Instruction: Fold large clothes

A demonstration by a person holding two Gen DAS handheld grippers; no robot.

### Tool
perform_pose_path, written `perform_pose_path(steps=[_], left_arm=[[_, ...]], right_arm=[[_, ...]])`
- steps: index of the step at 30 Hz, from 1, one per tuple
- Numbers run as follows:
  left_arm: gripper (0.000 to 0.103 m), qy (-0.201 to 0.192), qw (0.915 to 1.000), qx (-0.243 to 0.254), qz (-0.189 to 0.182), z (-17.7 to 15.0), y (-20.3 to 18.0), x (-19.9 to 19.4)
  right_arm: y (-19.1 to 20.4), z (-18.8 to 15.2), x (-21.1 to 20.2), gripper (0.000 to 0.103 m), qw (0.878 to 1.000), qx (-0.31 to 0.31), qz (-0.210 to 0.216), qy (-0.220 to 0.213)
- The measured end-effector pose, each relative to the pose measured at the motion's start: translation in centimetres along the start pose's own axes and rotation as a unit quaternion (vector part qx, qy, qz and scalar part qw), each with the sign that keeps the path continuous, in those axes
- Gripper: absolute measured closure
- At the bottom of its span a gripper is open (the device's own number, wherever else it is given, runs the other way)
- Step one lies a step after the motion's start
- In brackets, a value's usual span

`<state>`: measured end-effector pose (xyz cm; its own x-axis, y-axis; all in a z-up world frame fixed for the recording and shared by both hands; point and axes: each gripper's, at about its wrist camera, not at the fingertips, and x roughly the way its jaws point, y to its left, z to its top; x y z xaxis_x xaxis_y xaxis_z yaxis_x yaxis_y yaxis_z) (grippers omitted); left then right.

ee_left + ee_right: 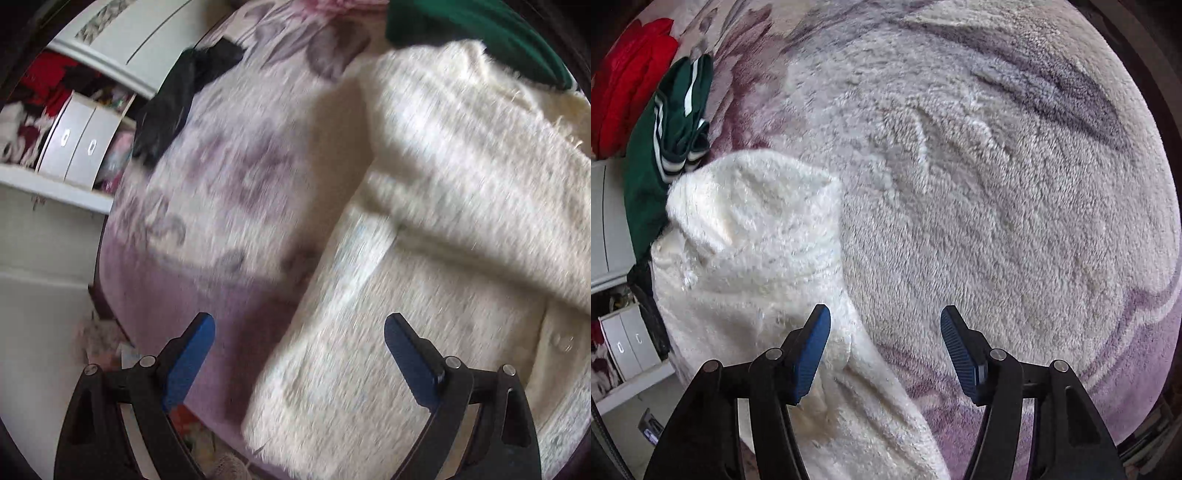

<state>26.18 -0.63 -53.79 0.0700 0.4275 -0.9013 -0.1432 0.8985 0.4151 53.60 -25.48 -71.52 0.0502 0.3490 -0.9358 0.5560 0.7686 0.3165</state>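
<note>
A cream fluffy garment [424, 221] lies partly folded on a plush floral blanket [229, 177]. A folded part crosses its upper half. My left gripper [299, 332] is open and empty, above the garment's left edge. The left wrist view is motion-blurred. In the right wrist view the same garment [757, 258] lies at the left on the blanket [997, 184]. My right gripper [884, 328] is open and empty, over the garment's right edge, its left finger above the cream fabric.
A green garment with white stripes [668, 129] lies beyond the cream one, also at top right in the left wrist view [480, 26]. A red garment [628, 81] lies further back. A black garment [177, 96] sits at the blanket's edge. White shelves with drawers [74, 144] stand left.
</note>
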Motion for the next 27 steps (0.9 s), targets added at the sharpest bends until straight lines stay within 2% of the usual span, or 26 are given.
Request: perform_pose_path(steps=[1,3,6,7,8,9,11,12,14,17,19,20,21,22,23,24,25,26,27], left_arm=[[0.008,0.006,1.0,-0.005,0.0,-0.4,0.2,0.2],[0.008,0.017,0.9998,-0.011,-0.005,-1.2,0.4,0.4],[0.008,0.006,0.9999,-0.004,-0.012,-1.7,0.2,-0.1],[0.008,0.002,0.9999,-0.001,-0.014,-1.7,0.1,-0.2],[0.008,-0.004,0.9999,0.003,-0.014,-1.8,0.0,-0.2],[0.008,-0.006,0.9998,0.009,-0.014,-1.8,-0.2,-0.1],[0.008,-0.002,0.9997,0.01,-0.023,-2.0,-0.2,0.0],[0.008,-0.001,0.9995,0.008,-0.029,-2.1,0.0,0.1],[0.008,0.007,0.9993,0.02,-0.031,-2.5,-0.2,0.6],[0.008,0.014,0.9989,0.033,-0.031,-3.3,0.1,1.3],[0.008,0.014,0.9987,0.032,-0.037,-3.8,0.8,1.4],[0.008,0.014,0.9987,0.032,-0.038,-4.0,1.1,1.4],[0.008,0.013,0.9986,0.031,-0.04,-4.2,1.3,1.4],[0.008,0.011,0.9986,0.029,-0.042,-4.3,1.6,1.4],[0.008,0.009,0.9986,0.027,-0.044,-4.5,1.8,1.3],[0.008,0.007,0.9987,0.026,-0.044,-4.6,1.8,1.4],[0.008,0.007,0.9987,0.027,-0.042,-4.6,1.8,1.4],[0.008,0.006,0.9988,0.027,-0.04,-4.7,1.8,1.3],[0.008,0.005,0.999,0.025,-0.037,-4.8,1.9,1.1]], right_arm=[[0.4,-1.1,0.5,0.039,1.0,-0.02,-0.008,0.011],[1.0,-3.4,1.4,0.039,0.996,-0.067,-0.051,0.036],[2.3,-5.1,3.9,0.04,0.99,-0.112,-0.074,0.051],[2.8,-5.2,4.5,0.044,0.989,-0.12,-0.075,0.045],[3.6,-5.2,5.0,0.071,0.988,-0.131,-0.073,0.034],[4.5,-5.1,5.3,0.093,0.986,-0.143,-0.082,0.018],[5.2,-5.2,4.9,0.094,0.987,-0.126,-0.1,-0.026],[4.5,-5.3,4.1,0.094,0.989,-0.1,-0.103,-0.049],[2.3,-5.7,2.9,0.094,0.991,-0.052,-0.102,-0.067],[1.1,-6.5,3.8,0.094,0.995,-0.019,-0.088,-0.045],[1.7,-7.0,3.7,0.088,0.996,-0.02,-0.074,-0.036],[1.7,-7.4,3.1,0.08,0.996,-0.029,-0.075,-0.032],[2.2,-7.9,3.0,0.063,0.995,-0.047,-0.08,-0.023],[1.0,-8.1,1.8,0.054,0.994,-0.06,-0.092,-0.014],[1.2,-8.6,2.4,0.046,0.992,-0.076,-0.104,0.0],[1.4,-8.9,3.2,0.05,0.99,-0.084,-0.117,0.005],[1.4,-9.0,3.9,0.063,0.988,-0.086,-0.127,0.006],[1.4,-9.0,4.3,0.092,0.988,-0.085,-0.132,0.0],[1.5,-9.0,4.2,0.094,0.986,-0.078,-0.149,-0.007]])
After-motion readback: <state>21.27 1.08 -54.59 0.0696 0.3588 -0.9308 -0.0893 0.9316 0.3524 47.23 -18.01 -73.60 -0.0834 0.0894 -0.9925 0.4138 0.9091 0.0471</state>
